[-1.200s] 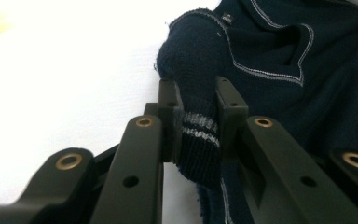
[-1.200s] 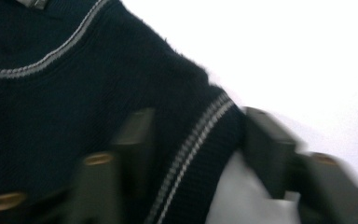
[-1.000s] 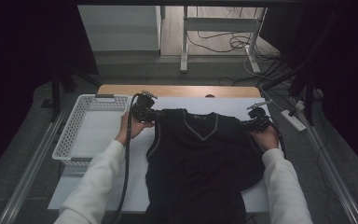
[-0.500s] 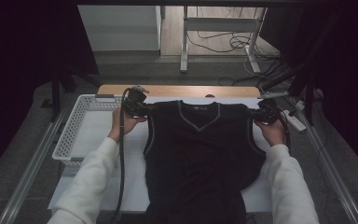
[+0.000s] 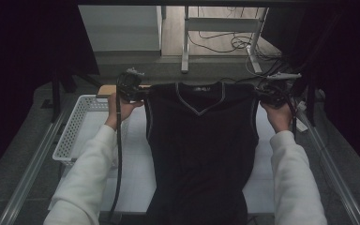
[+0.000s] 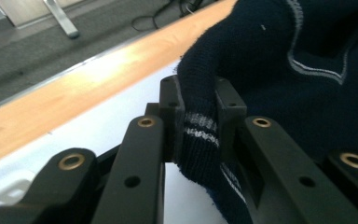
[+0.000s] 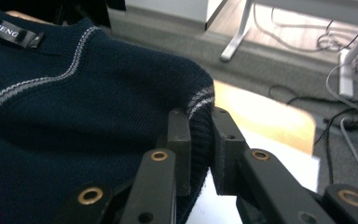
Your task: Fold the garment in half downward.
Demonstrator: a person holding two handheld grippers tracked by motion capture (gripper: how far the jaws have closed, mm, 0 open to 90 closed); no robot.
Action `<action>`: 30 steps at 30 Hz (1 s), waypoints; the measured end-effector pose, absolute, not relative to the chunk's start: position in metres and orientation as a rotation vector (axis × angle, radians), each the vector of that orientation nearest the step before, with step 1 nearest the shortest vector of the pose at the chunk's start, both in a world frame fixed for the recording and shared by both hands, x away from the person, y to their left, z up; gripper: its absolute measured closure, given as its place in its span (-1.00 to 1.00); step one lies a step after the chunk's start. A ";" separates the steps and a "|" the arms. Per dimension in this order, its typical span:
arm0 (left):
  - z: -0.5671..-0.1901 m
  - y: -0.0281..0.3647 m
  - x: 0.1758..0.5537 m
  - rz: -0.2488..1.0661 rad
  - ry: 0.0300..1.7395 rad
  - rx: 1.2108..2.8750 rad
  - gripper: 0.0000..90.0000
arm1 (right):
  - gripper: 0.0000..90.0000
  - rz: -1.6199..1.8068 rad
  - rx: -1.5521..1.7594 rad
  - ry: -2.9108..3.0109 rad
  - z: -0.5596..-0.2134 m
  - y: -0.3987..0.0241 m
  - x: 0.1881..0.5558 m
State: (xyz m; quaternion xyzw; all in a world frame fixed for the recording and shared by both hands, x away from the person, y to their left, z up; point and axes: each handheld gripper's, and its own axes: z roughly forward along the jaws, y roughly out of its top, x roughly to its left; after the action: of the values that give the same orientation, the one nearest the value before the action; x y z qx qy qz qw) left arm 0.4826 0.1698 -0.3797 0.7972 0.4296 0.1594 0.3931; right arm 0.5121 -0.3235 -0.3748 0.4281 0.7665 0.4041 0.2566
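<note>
Dark navy knitted sleeveless V-neck vest (image 5: 200, 150) held up by both shoulders above the white table mat (image 5: 133, 183).
Could slip free: only narrow striped armhole ribbing pinched, and heavy knit may stretch or drag. Left gripper (image 5: 138, 92) and right gripper (image 5: 264, 93) clamped on it, raised level and wide apart, forearms in white sleeves reaching forward; white slotted plastic basket (image 5: 77, 133) just left.

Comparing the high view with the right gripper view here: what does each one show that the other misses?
High view: the white basket, both white sleeves, and the whole vest hanging between the left gripper and right gripper. Right gripper view: the neck label and the jaws clamped on the striped armhole edge. Both: the navy V-neck vest and the floor cables.
</note>
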 end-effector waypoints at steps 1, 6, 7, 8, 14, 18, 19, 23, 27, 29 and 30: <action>-0.376 0.171 0.485 0.414 1.096 2.011 0.69 | 0.77 1.105 1.159 2.067 -0.370 -0.323 0.513; -0.363 0.175 0.488 0.436 1.099 1.980 0.69 | 0.77 1.117 1.117 2.038 -0.348 -0.317 0.512; -0.363 0.174 0.487 0.430 1.092 1.992 0.69 | 0.77 1.118 1.113 2.041 -0.348 -0.317 0.512; -0.365 0.173 0.486 0.418 1.089 1.997 0.69 | 0.77 1.114 1.116 2.046 -0.349 -0.316 0.512; -0.383 0.166 0.477 0.387 1.054 2.046 0.69 | 0.77 1.111 1.128 2.101 -0.374 -0.315 0.508; -0.394 0.165 0.473 0.354 1.044 2.065 0.69 | 0.76 1.116 1.133 2.133 -0.391 -0.316 0.503; -0.396 0.165 0.472 0.349 1.043 2.066 0.69 | 0.76 1.122 1.136 2.136 -0.393 -0.317 0.503; -0.402 0.165 0.467 0.317 1.034 2.073 0.69 | 0.76 1.156 1.144 2.159 -0.403 -0.321 0.498; -0.407 0.163 0.461 0.299 1.020 2.086 0.68 | 0.76 1.181 1.147 2.173 -0.412 -0.325 0.492; -0.408 0.163 0.458 0.291 1.015 2.093 0.68 | 0.76 1.199 1.147 2.179 -0.416 -0.326 0.489; -0.409 0.163 0.457 0.285 1.012 2.095 0.68 | 0.76 1.201 1.146 2.185 -0.418 -0.326 0.487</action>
State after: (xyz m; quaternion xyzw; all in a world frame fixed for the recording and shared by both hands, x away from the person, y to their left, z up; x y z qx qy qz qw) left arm 0.4566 0.1632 -0.4087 0.8236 0.3980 0.1120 0.3882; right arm 0.4873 -0.3264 -0.4176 0.4095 0.7806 0.4291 0.1973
